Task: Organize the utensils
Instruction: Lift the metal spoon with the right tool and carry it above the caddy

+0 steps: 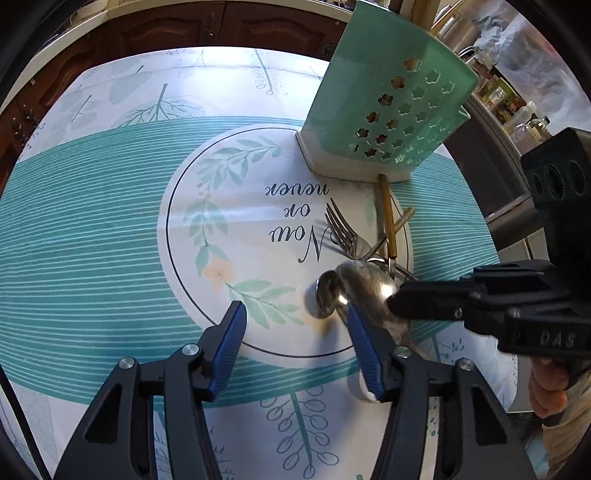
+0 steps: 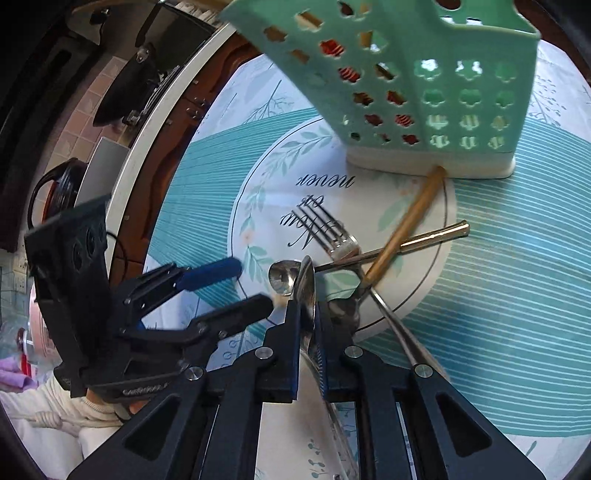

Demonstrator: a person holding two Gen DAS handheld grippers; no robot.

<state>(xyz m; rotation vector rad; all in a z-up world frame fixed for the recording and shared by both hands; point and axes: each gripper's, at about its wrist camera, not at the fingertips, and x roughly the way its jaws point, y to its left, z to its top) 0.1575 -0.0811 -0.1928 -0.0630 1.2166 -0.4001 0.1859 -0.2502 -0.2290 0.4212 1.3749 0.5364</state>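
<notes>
A green perforated utensil holder (image 1: 388, 107) stands on the tablecloth, also in the right wrist view (image 2: 424, 81). A pile of utensils lies in front of it: a silver fork (image 2: 325, 229), a small spoon (image 2: 282, 275), a gold-handled piece (image 2: 406, 221) and another gold-tipped one (image 2: 436, 234). My right gripper (image 2: 306, 314) is shut on a large silver spoon (image 2: 306, 284), held on edge above the pile; it shows in the left wrist view (image 1: 369, 284). My left gripper (image 1: 295, 321) is open and empty just left of that spoon.
The round table carries a teal and white cloth (image 1: 92, 240) with a printed circle and words. Dark wood cabinets (image 1: 184, 26) stand behind. A counter with jars (image 1: 517, 107) is at the right. A black pan (image 2: 129, 85) hangs at the left.
</notes>
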